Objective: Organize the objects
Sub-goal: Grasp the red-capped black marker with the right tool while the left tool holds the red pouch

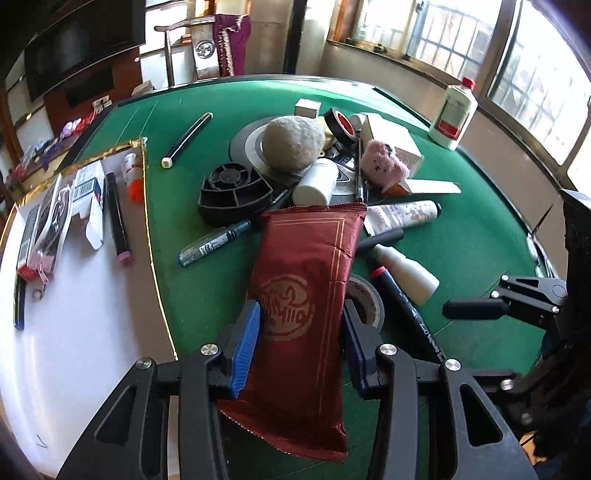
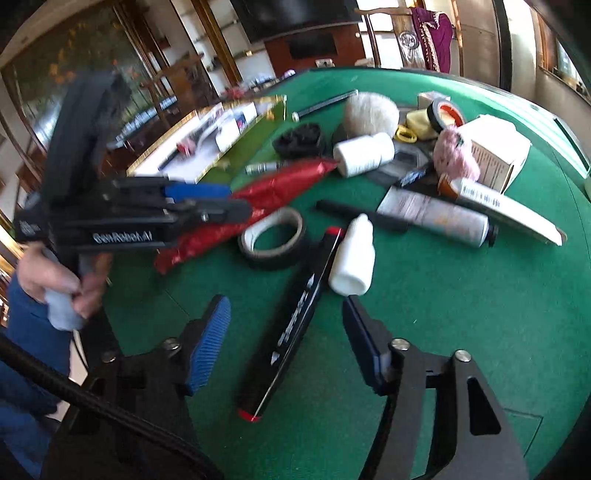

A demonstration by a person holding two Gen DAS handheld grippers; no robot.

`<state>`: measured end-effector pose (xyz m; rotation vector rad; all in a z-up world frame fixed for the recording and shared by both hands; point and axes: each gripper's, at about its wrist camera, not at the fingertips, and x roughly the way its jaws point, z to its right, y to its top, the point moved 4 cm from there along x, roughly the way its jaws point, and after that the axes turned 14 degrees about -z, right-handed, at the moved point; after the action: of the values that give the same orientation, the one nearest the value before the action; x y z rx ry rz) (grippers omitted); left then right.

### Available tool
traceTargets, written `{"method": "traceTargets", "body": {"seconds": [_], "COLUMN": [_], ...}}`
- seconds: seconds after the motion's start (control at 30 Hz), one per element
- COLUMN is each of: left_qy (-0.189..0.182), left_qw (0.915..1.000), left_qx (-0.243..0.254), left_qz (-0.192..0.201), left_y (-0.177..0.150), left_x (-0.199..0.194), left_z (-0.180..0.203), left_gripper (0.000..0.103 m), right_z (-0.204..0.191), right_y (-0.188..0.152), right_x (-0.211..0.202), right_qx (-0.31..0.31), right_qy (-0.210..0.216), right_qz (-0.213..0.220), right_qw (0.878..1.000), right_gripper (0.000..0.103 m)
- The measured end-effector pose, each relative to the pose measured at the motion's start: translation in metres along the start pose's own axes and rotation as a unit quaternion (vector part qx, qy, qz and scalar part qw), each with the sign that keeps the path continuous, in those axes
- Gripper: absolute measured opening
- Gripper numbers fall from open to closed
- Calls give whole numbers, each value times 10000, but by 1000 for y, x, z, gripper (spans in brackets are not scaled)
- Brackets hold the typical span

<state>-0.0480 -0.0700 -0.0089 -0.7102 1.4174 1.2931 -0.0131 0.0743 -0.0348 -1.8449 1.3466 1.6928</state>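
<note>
A green felt table (image 1: 461,236) carries a white tray (image 1: 81,325), tape roll (image 2: 273,236) and marker (image 2: 291,317).

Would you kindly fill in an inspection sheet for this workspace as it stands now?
Surface: green felt table; a white tray with gold edging lies at its left.
Job's things: red packet between the left gripper's pads; black marker between the right gripper's open fingers, lying on the felt.
Clutter: tape roll, white dropper bottle, tube, white jar, pink fluff, box and woolly ball piled mid-table.
Grippers: left gripper shut on the packet; right gripper open, straddling the marker.
Cables: black cable beside the right gripper.
Surroundings: windows, a chair, a person's hand.
</note>
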Motion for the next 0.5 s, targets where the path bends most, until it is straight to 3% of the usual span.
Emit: {"method": "traceTargets", "body": {"seconds": [0.07,0.23,0.33,0.5], "left_qy": [82,376,459,655], "left_qw": [9999,9987,9976,9976], "left_qx": [56,213,183,155], "left_qz": [-59,-286,-479,-184], "left_y": [4,16,21,12], "left_x": [2,13,28,37], "left_z": [3,8,5,8], "left_gripper": [38,47,53,43], "right_z": [1,-1,1,14], "right_y": [1,7,7,-5], "right_x": [8,19,21,11], "right_qx": [-27,-144,-308,-211], "right_qy": [-230,-609,-961,-971], "right_qz": [-99,-272,-270,-154], "right_qw": [9997,9977,9945,9949], "right_gripper": [42,33,21,13]}}
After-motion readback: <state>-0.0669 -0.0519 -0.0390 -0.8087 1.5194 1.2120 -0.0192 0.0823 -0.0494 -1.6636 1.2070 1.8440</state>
